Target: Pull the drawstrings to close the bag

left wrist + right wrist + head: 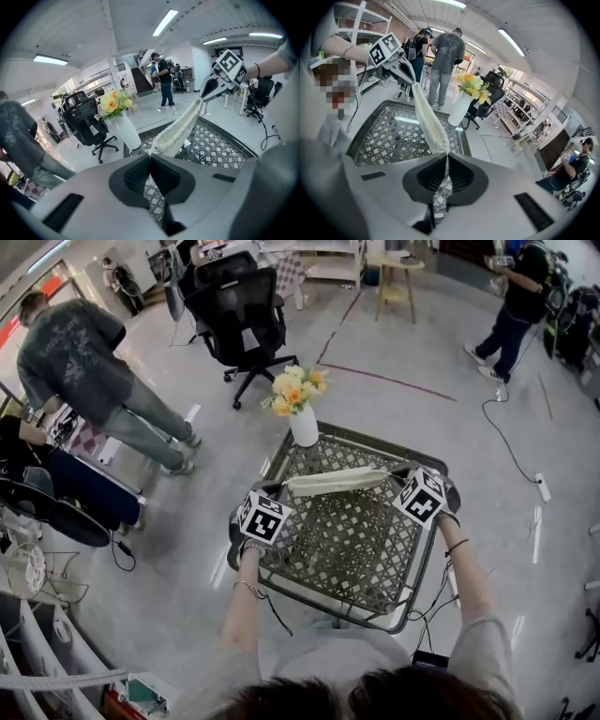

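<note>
A cream cloth bag [337, 481] hangs stretched out in a narrow strip between my two grippers, above a metal lattice table [349, 545]. My left gripper [281, 489] is shut on the drawstring at the bag's left end [180, 126], and a thin cord runs down between its jaws [150, 154]. My right gripper [399, 472] is shut on the drawstring at the other end [429, 122], with the cord pinched between its pads [447, 154]. Each gripper view shows the opposite gripper, the right [206, 91] and the left [410, 79], at the bag's far end.
A white vase [304, 425] with yellow flowers [296, 390] stands at the table's far edge, just behind the bag. A black office chair [234, 320] is beyond it. A person in grey [84, 371] walks at the left, another person [520, 296] stands at the far right. A cable [511, 442] lies on the floor.
</note>
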A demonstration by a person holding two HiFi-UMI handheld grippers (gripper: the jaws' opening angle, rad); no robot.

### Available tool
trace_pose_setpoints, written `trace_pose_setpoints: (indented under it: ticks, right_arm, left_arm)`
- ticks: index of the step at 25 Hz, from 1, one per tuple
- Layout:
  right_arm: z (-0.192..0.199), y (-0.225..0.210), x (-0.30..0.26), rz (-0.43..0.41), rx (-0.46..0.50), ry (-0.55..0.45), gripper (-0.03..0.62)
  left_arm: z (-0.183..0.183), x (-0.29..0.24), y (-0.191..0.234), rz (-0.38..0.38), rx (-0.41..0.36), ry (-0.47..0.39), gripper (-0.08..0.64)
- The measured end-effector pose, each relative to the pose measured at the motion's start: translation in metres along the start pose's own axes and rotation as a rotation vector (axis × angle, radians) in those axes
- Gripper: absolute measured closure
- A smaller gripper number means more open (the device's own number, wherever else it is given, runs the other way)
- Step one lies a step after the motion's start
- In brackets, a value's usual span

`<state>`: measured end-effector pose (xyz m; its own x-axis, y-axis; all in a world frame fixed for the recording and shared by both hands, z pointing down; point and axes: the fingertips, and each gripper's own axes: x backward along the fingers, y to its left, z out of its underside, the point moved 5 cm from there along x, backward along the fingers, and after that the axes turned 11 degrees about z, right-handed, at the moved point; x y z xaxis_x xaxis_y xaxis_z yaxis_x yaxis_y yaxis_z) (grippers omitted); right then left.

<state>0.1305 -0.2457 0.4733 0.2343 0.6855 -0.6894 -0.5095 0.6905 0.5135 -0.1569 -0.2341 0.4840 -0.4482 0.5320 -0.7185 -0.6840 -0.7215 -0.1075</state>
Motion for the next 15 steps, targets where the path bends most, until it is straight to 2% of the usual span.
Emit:
trace_pose_setpoints:
  ticks: [15]
  right_arm:
    - [-0.053,-0.054,0.029,0.206,0.020,-0.133,0.569]
  left_arm:
    - [-0.060,0.041,0.039,-0.148,-0.044,-0.140,0.532]
